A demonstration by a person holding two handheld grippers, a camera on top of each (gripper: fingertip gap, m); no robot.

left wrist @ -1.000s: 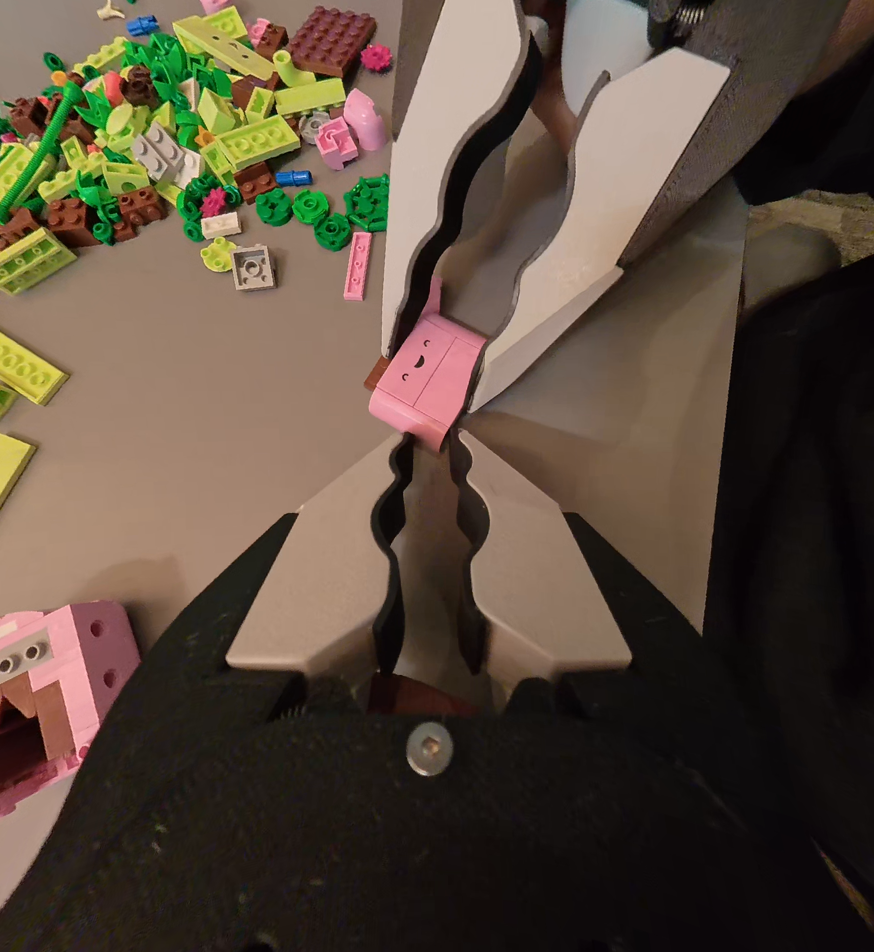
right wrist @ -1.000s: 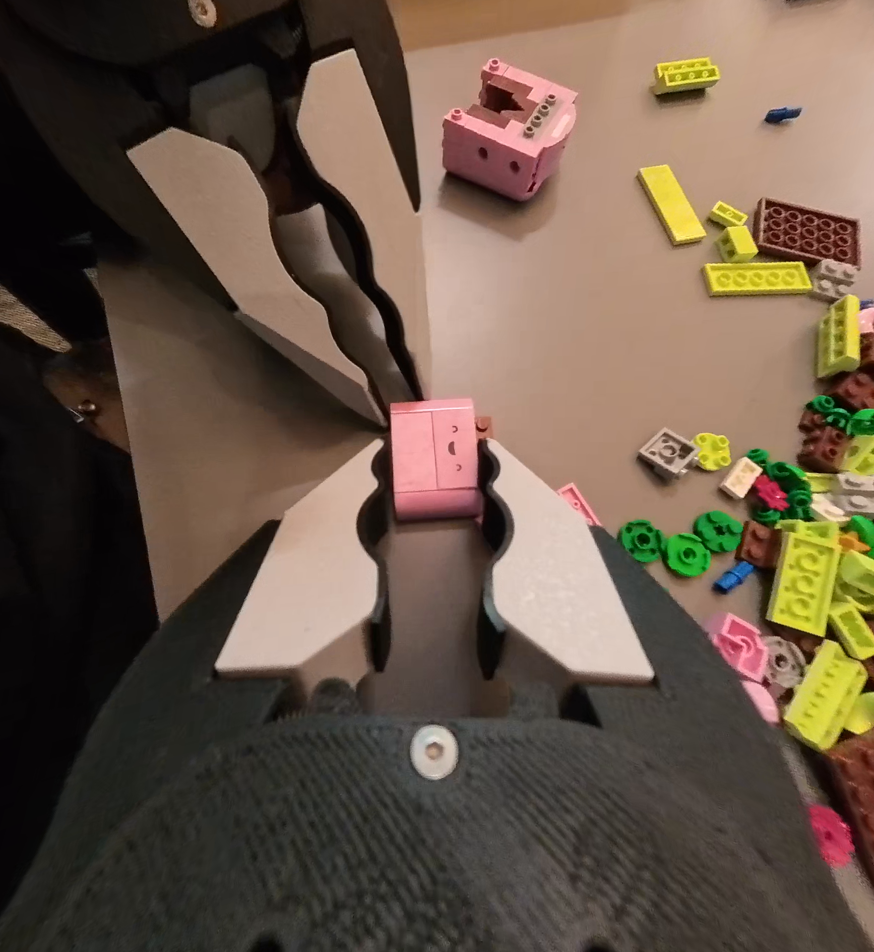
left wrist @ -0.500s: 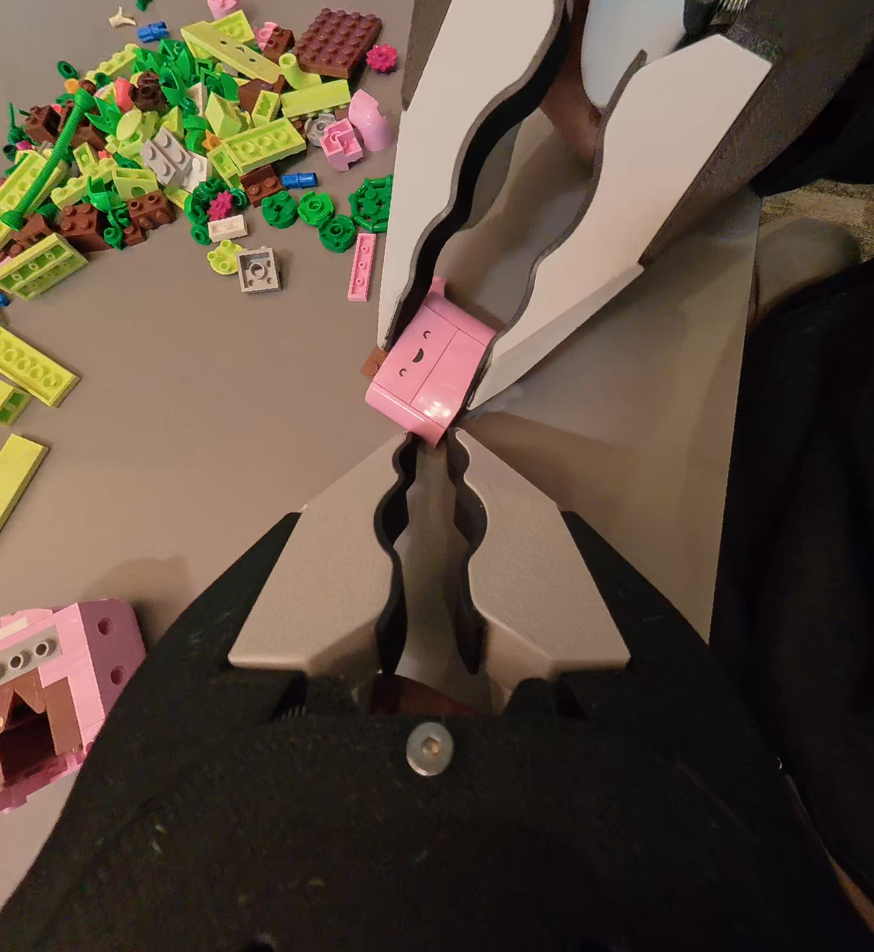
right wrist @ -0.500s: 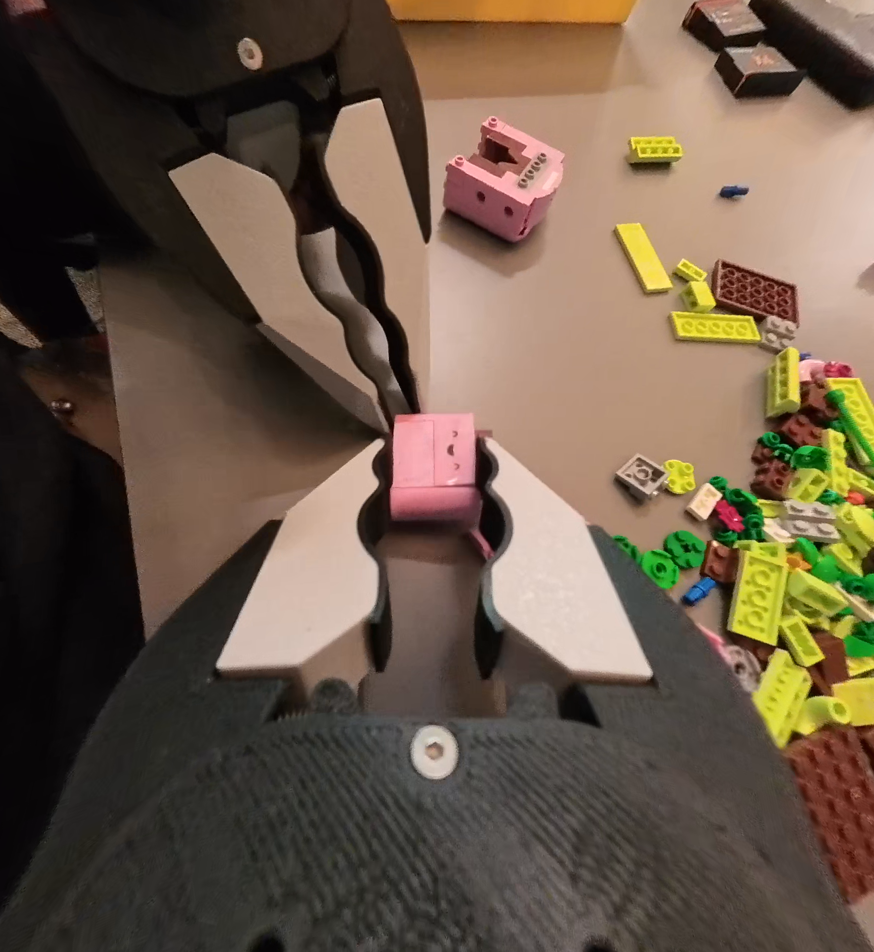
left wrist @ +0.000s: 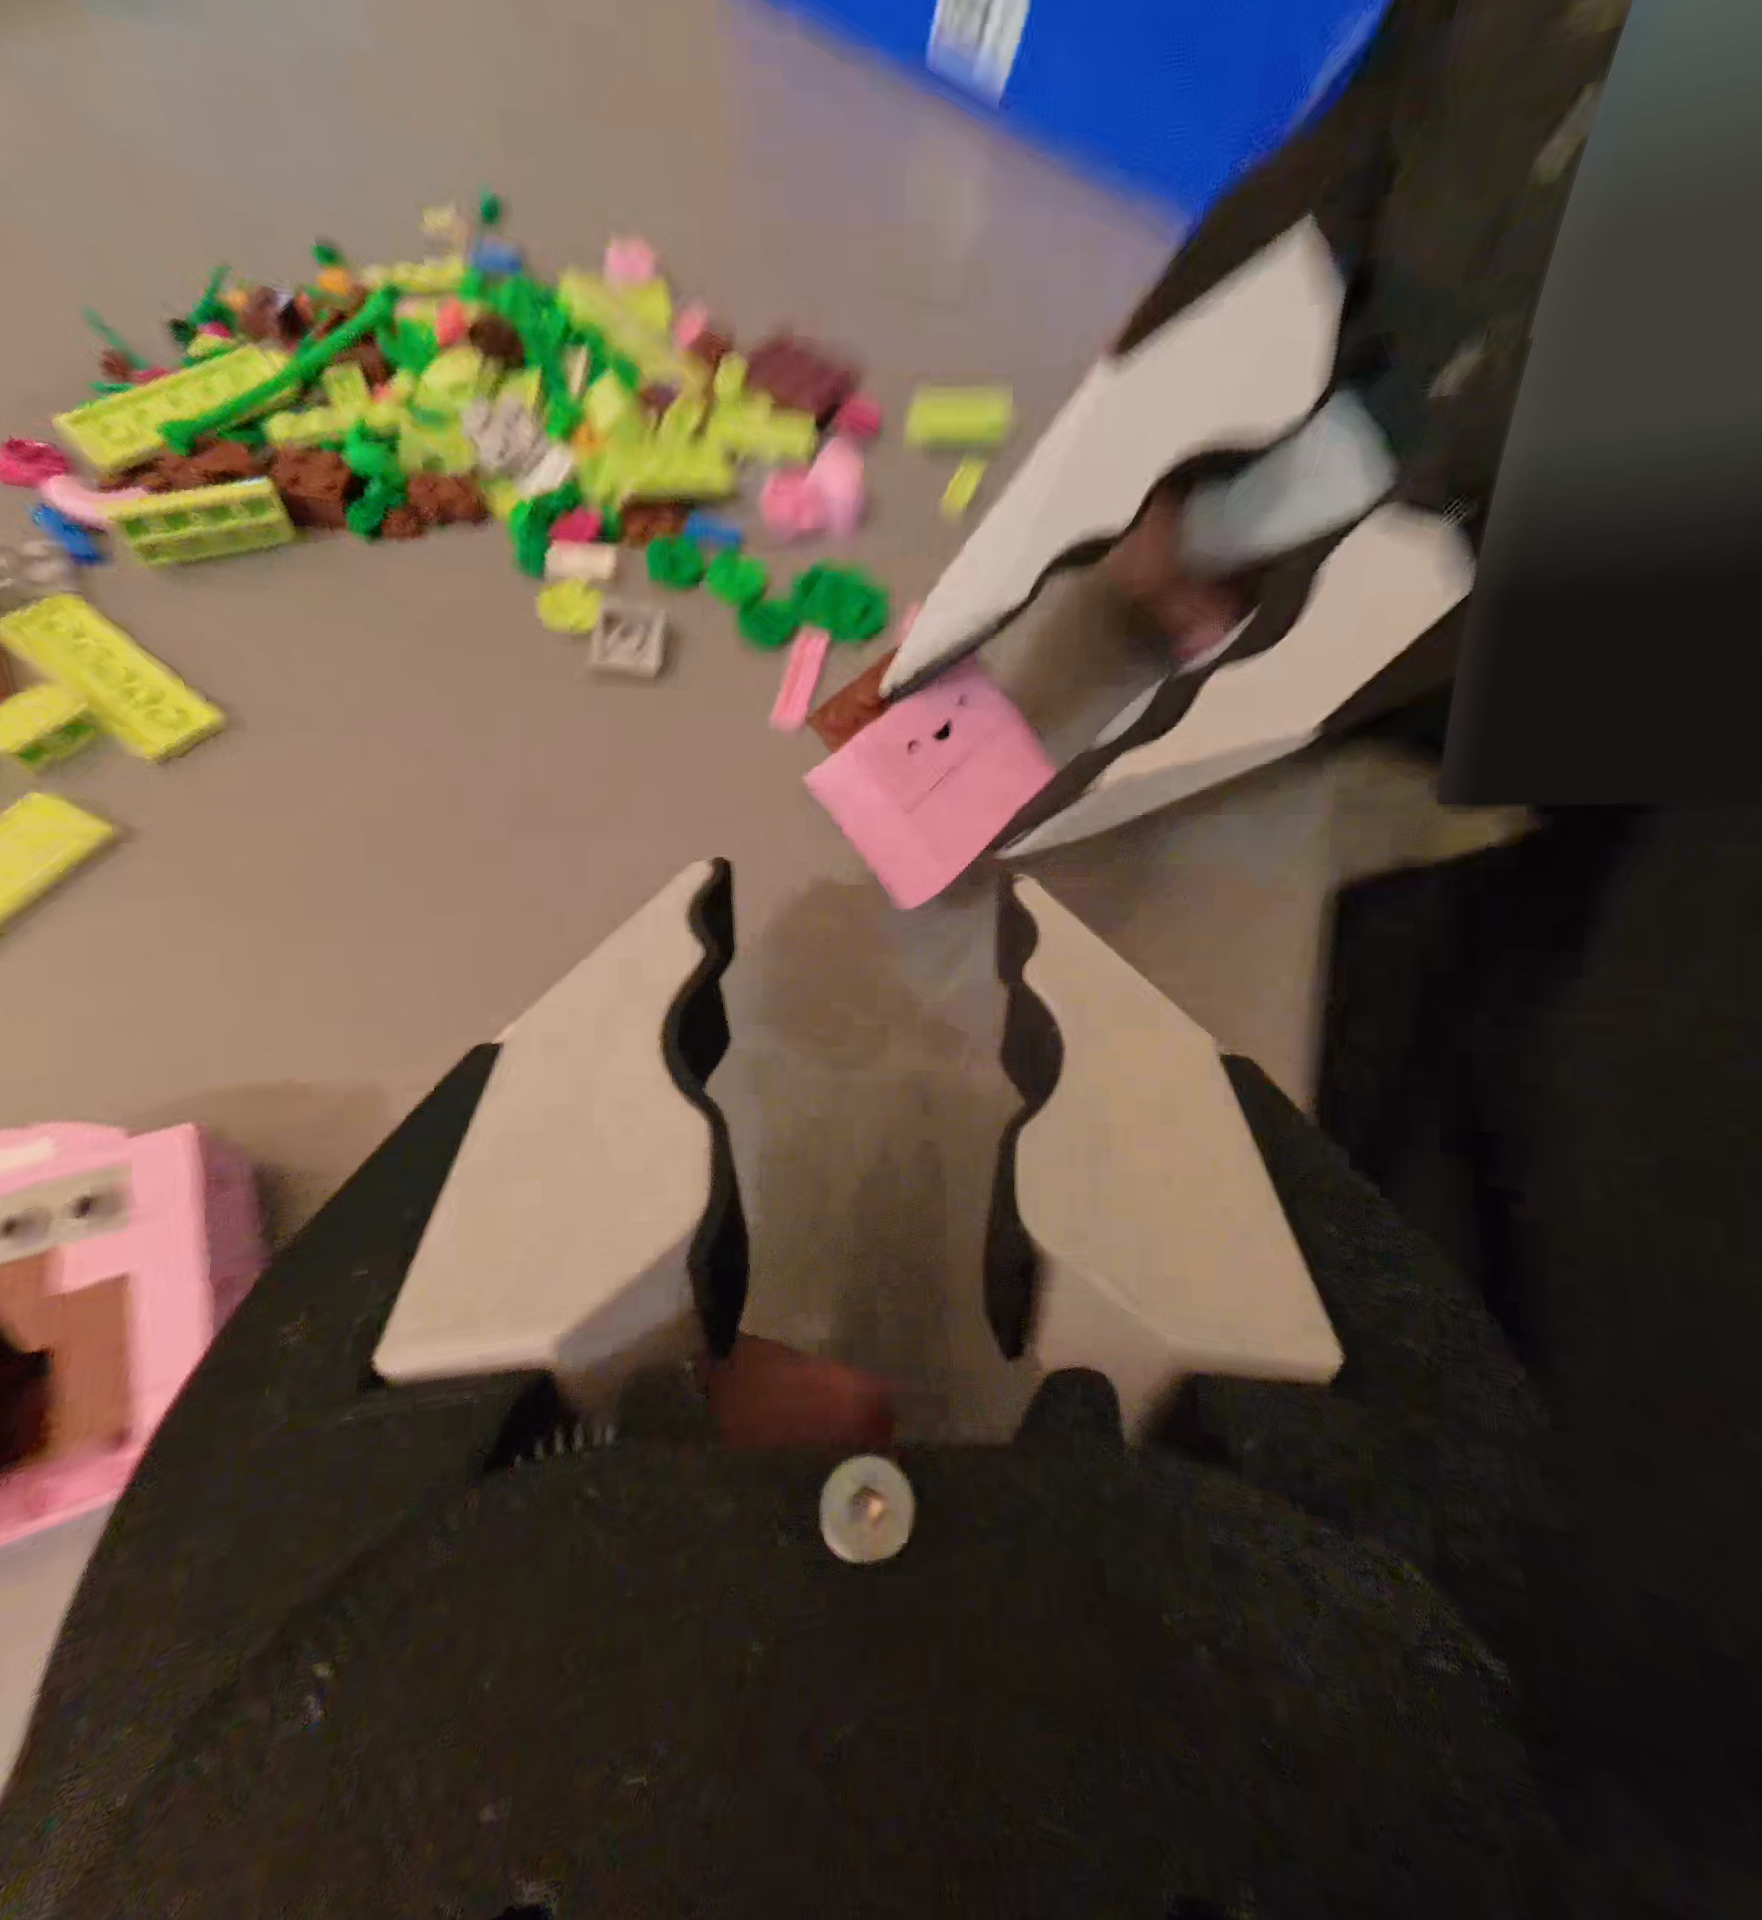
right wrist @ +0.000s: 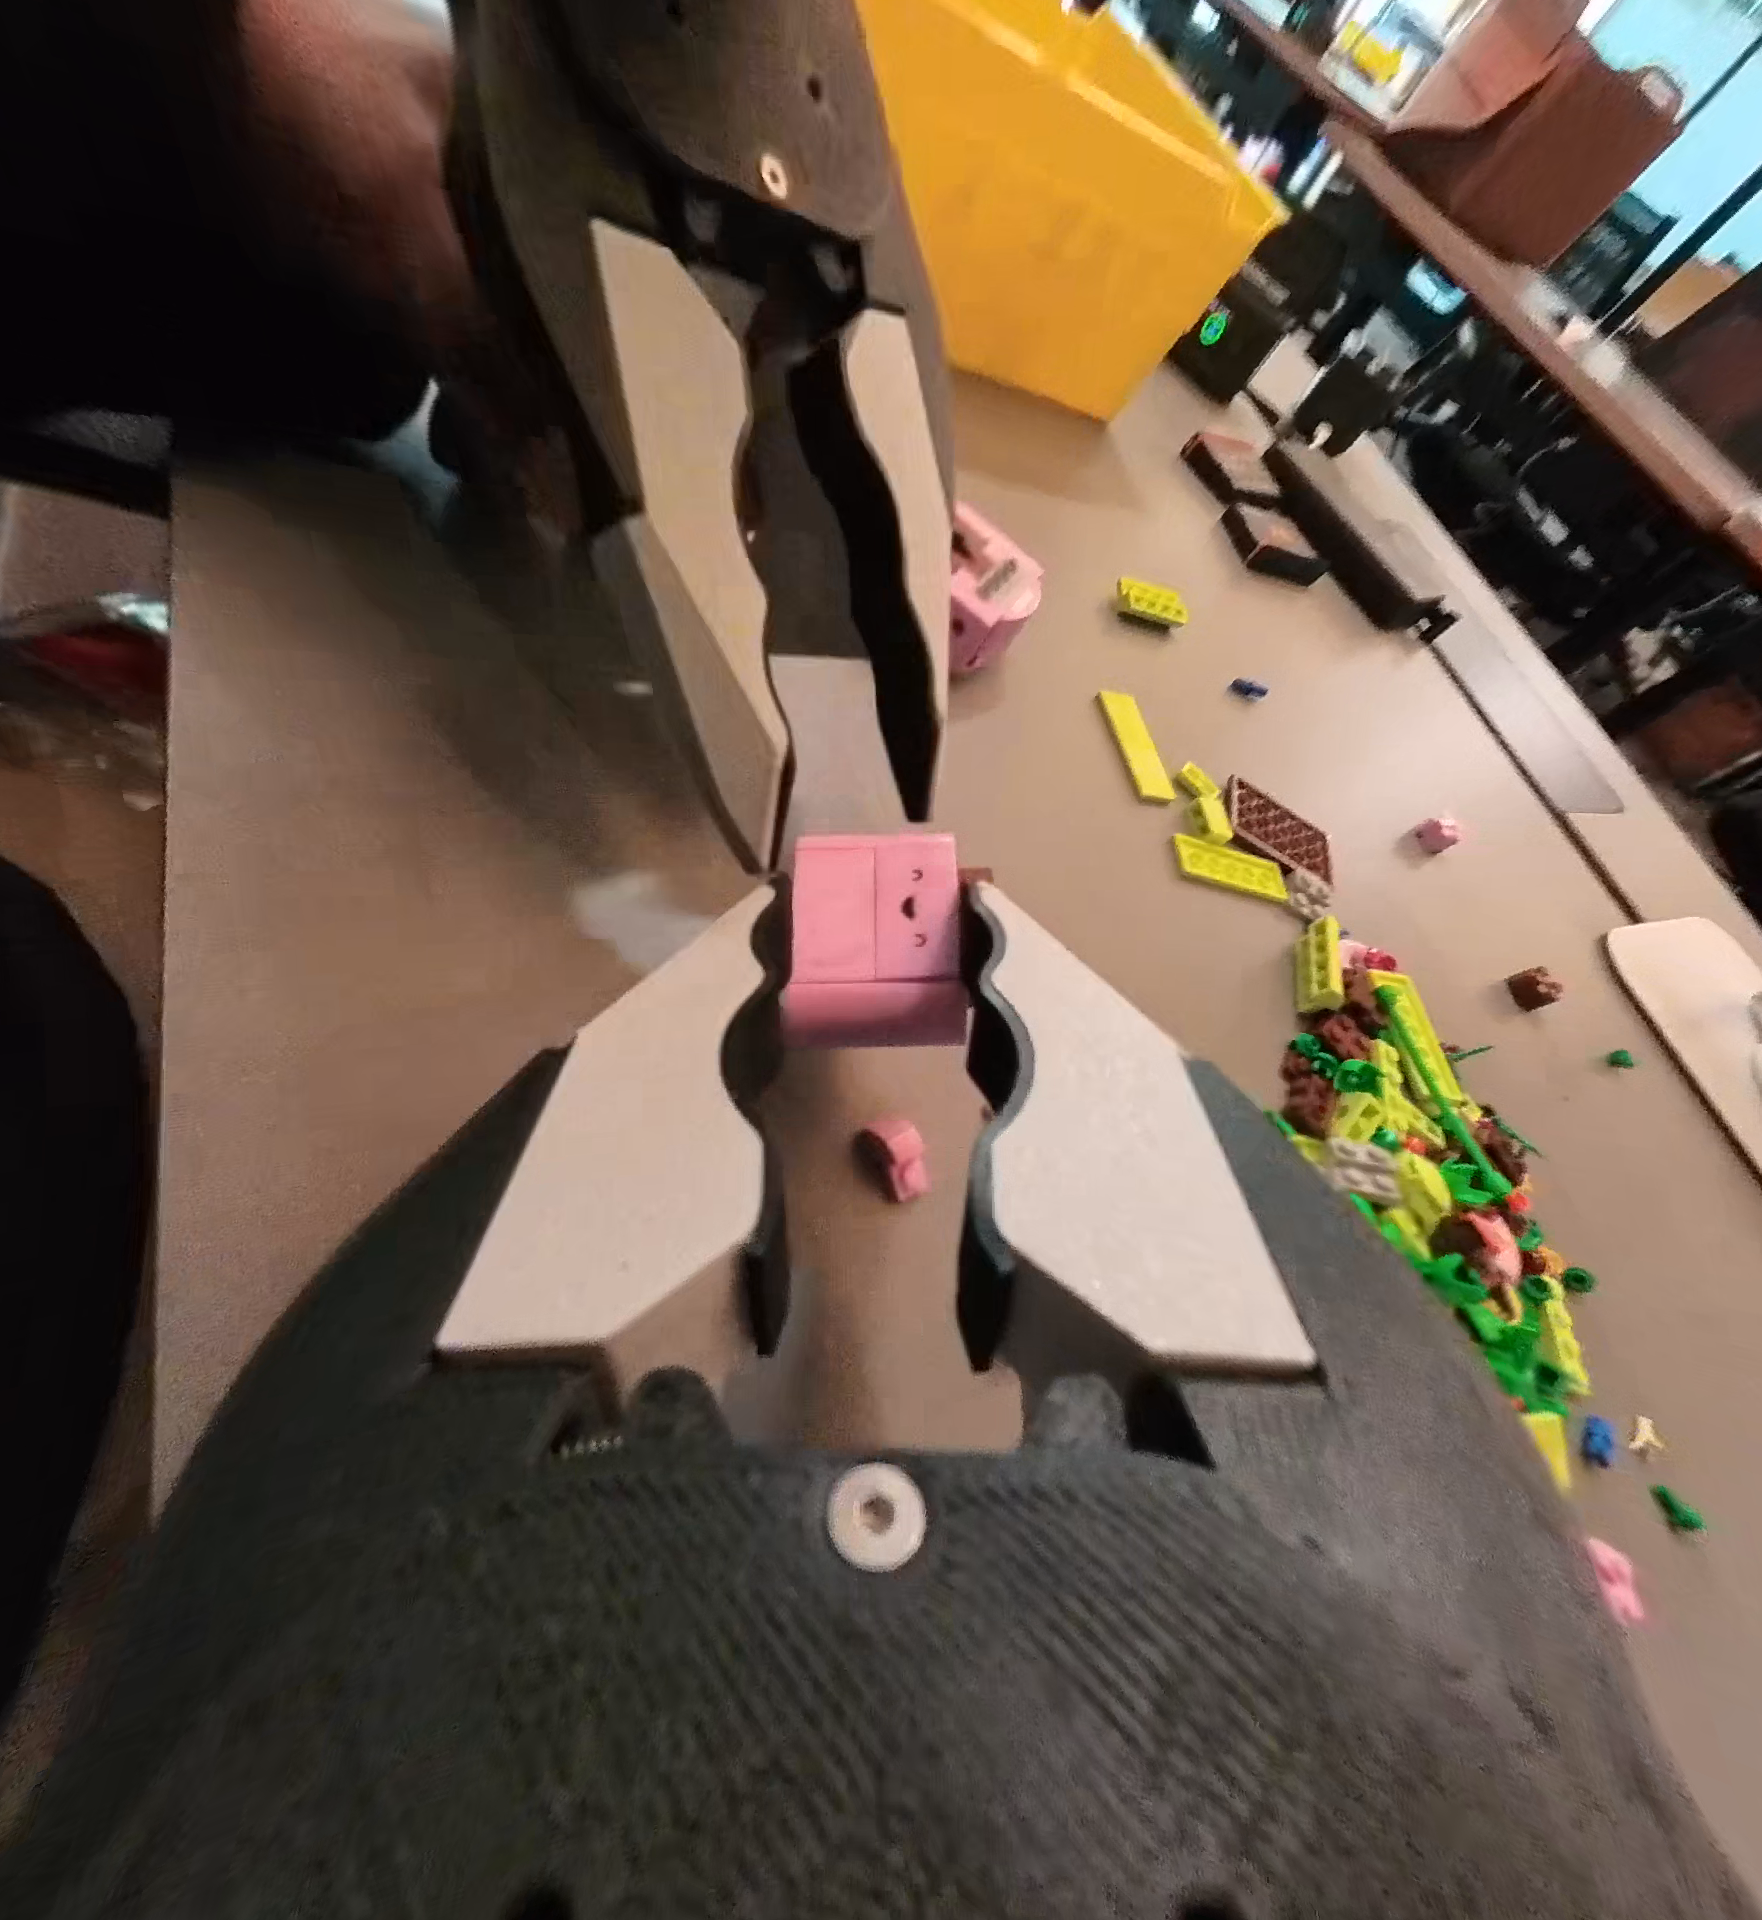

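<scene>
Left tool [left wrist: 861, 883] now parted, off right-held pink block [right wrist: 872, 940]

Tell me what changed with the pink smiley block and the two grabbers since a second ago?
The left hand-held gripper opened wider and drew slightly back from the pink face block; its tips were nearly shut beside the block before. Both grippers tilted up, so a yellow bin and blue box came into view. Unchanged: the right hand-held gripper still clamps the block, and the brick pile and pink brick house stay put on the table.

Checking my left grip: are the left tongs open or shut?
Open: the left tongs show a clear gap, nothing between them; the pink block sits just beyond.
</scene>
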